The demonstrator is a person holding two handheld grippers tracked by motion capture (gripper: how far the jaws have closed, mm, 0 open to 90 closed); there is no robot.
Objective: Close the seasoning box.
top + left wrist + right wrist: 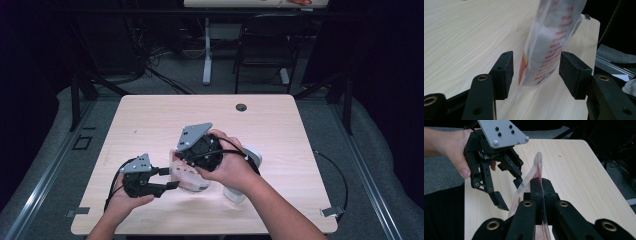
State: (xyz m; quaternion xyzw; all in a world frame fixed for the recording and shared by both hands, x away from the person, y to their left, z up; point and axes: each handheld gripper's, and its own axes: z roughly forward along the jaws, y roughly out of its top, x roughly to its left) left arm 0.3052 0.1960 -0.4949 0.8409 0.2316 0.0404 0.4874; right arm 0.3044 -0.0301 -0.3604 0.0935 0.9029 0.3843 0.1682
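Observation:
A clear plastic bag [551, 42] with red print and white contents hangs upright just above the table. My right gripper [541, 183] is shut on the bag's [534, 170] upper edge, its jaws pressed together over the film. My left gripper [535, 72] is open, with the bag's lower part between its pads [505, 72]; a gap shows beside the left pad. In the high view the left gripper [167, 178] reaches in from the left toward the bag [187, 175], and the right gripper [180, 152] is above it. In the right gripper view the left gripper [511, 195] stands spread beside the bag.
The light wooden table [150, 120] has a small round hole [241, 107] near its far edge. A white object [246, 159] lies behind my right hand. A chair [265, 45] and desk legs stand beyond the table.

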